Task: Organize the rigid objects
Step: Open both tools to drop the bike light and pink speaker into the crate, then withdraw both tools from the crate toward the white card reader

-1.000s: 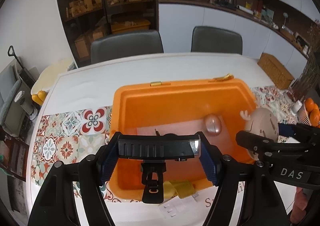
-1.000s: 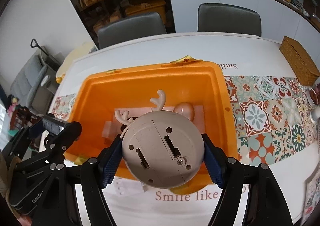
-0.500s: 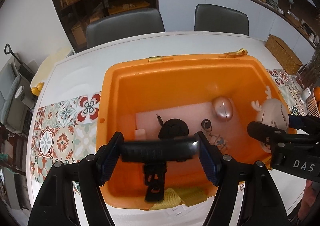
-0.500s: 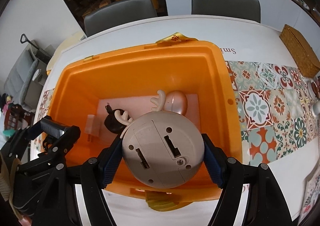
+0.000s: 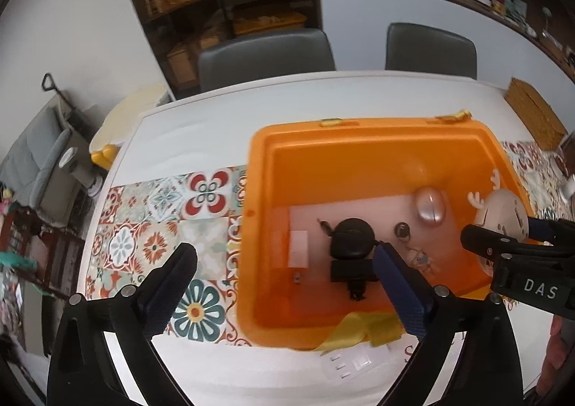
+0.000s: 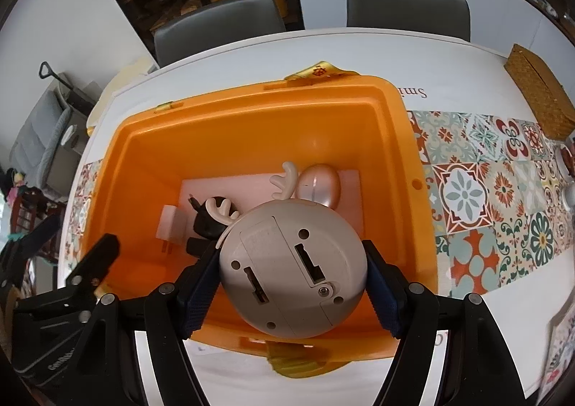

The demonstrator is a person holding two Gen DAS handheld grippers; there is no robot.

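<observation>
Left wrist | white table, tiled runner | left claw released | right claw grasping deer toy

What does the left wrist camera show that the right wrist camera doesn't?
Only the left wrist view shows the left hand-held gripper from behind, open and holding nothing, plus small metal bits on the bin floor and white labels on the table.

Only the right wrist view shows the underside of the round antlered toy, clamped in the right hand-held gripper, with its battery cover and screw.

Both show the orange bin, the pink mouse, the black device and two grey chairs.
</observation>
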